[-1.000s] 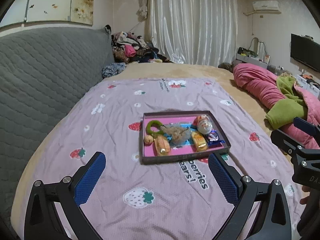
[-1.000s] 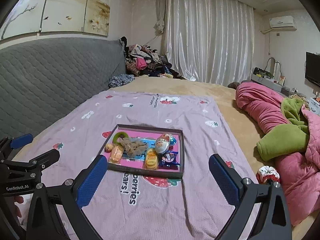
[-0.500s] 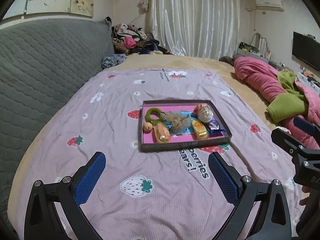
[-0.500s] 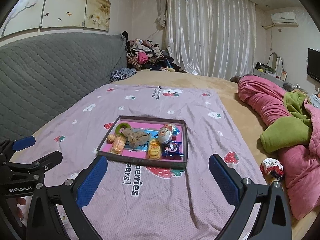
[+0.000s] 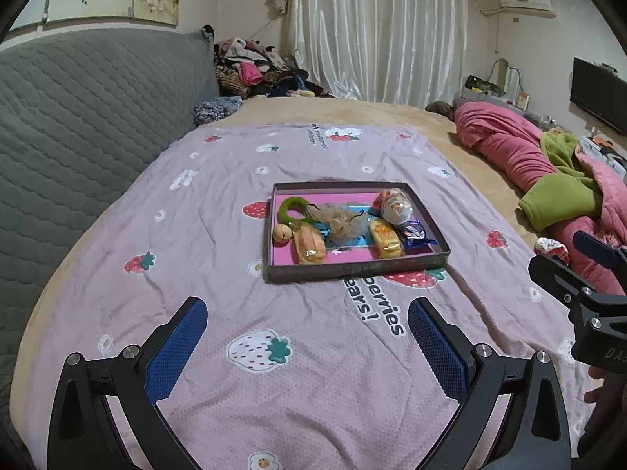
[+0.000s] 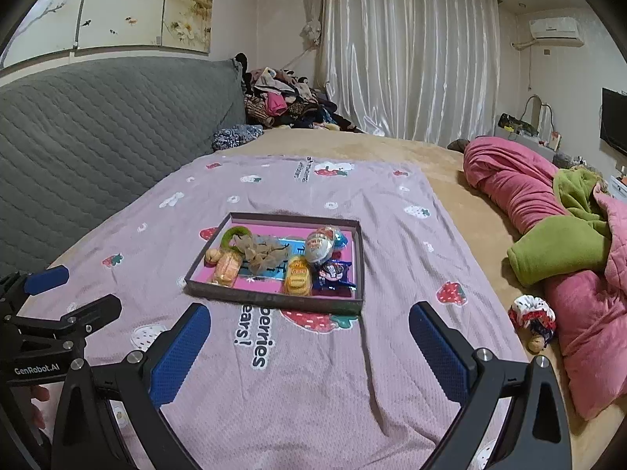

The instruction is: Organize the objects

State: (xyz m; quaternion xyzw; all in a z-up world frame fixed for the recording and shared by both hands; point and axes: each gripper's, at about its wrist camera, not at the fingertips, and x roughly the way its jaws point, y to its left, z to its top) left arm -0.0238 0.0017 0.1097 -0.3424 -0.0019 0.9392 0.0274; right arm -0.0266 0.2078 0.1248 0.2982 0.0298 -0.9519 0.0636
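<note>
Here the shallow dark-rimmed pink-floored cardboard tray point(image 5: 354, 270) sits mid-blanket holding wrapped snacks point(image 5: 386, 238) and a green ring point(image 5: 290, 207); the left gripper point(image 5: 306, 338) and right gripper point(image 6: 309, 338) hover just short of it, both spread wide and empty; this fits sorting about to start or just finished.

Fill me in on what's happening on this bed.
A person holds two grippers over a strawberry-print blanket. The left gripper and right gripper are both open, empty and short of the tray. The tray holds snack packets, a green ring, a foil egg and a beige scrunchie. Another scrunchie lies off the blanket by the pink quilt. Nothing is being gripped.
</note>
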